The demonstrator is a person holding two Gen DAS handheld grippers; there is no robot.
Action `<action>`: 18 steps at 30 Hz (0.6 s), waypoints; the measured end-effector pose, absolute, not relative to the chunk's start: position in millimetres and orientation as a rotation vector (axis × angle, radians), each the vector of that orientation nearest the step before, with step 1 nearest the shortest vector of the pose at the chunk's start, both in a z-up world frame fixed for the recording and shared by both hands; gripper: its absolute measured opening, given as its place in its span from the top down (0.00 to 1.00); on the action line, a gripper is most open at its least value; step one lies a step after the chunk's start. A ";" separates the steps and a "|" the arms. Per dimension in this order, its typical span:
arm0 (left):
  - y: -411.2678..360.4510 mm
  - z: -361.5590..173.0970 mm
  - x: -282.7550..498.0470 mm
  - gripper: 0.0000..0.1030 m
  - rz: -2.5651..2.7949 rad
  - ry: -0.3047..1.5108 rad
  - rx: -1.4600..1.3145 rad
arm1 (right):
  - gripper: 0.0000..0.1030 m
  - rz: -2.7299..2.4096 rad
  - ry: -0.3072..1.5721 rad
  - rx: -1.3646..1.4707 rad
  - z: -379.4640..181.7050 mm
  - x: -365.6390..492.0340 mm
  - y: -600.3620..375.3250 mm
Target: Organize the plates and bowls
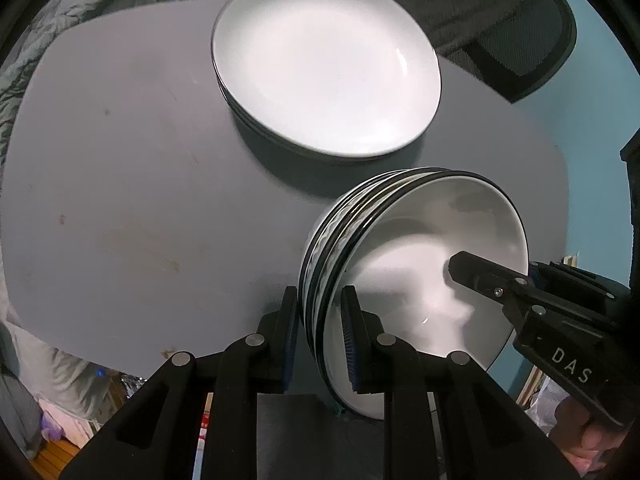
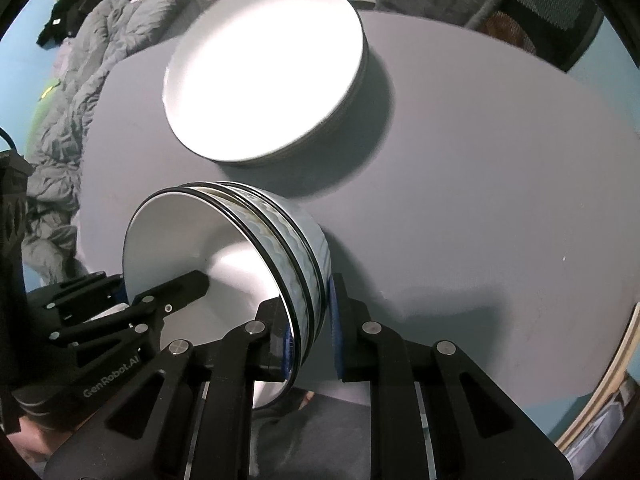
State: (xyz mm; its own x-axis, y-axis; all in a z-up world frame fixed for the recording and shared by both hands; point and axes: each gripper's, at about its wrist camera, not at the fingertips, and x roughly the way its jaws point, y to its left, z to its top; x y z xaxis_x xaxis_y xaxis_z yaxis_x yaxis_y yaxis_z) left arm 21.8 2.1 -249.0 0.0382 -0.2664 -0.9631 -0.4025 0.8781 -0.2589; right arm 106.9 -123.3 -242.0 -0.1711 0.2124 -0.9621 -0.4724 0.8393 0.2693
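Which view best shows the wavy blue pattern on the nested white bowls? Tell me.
The right wrist view: the nested white bowls turn their patterned wall to it. The left wrist view shows mostly the inside, the pattern edge-on.

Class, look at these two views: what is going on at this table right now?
A person is tidying dishes with two tools. The left hand-held gripper and the right hand-held gripper are both clamped on opposite rims of a nested stack of bowls, one finger inside the top bowl and one outside. A stack of white plates sits farther back on the grey table.
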 end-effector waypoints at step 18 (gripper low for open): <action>45.6 -215.3 100.6 0.81 0.165 1.476 -0.500 | 0.85 0.655 1.533 -0.211 -215.8 167.8 -80.5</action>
